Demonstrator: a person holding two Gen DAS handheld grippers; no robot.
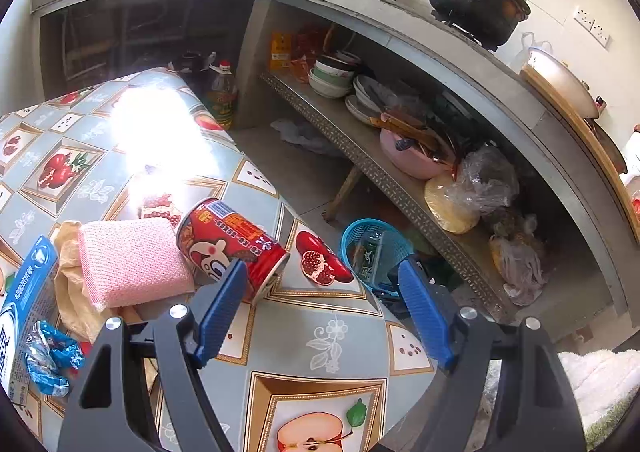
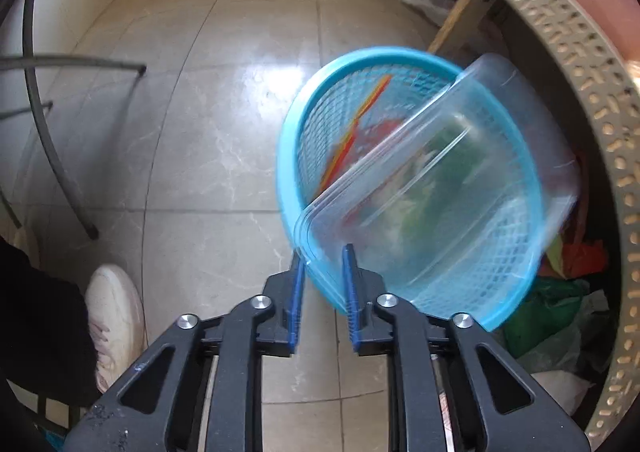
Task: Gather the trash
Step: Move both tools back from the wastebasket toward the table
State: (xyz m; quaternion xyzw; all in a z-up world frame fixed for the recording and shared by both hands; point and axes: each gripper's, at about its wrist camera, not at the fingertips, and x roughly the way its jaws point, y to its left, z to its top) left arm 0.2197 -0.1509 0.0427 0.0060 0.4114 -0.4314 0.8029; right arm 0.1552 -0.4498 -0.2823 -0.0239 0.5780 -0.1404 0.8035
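Note:
In the left wrist view, my left gripper point(image 1: 320, 268) hangs open over the fruit-print tablecloth point(image 1: 320, 336), nothing between its blue fingers. A red drink can point(image 1: 232, 244) lies on its side just beyond the left finger. Left of the can are a pink sponge point(image 1: 132, 260), a crumpled tan bag point(image 1: 70, 288), a blue carton point(image 1: 28, 304) and a blue wrapper point(image 1: 52, 360). The blue mesh basket point(image 1: 374, 248) stands on the floor past the table edge. In the right wrist view, my right gripper point(image 2: 323, 258) is shut on the corner of a clear plastic container point(image 2: 440, 180), tilted over the basket point(image 2: 308, 120), which holds some trash.
A perforated metal shelf point(image 1: 360, 144) with bowls, a pink basin and plastic bags runs beside the basket. An oil bottle point(image 1: 222, 96) stands on the tiled floor point(image 2: 208, 156). A person's white shoe point(image 2: 116, 312) and grey metal legs point(image 2: 60, 156) are at the left.

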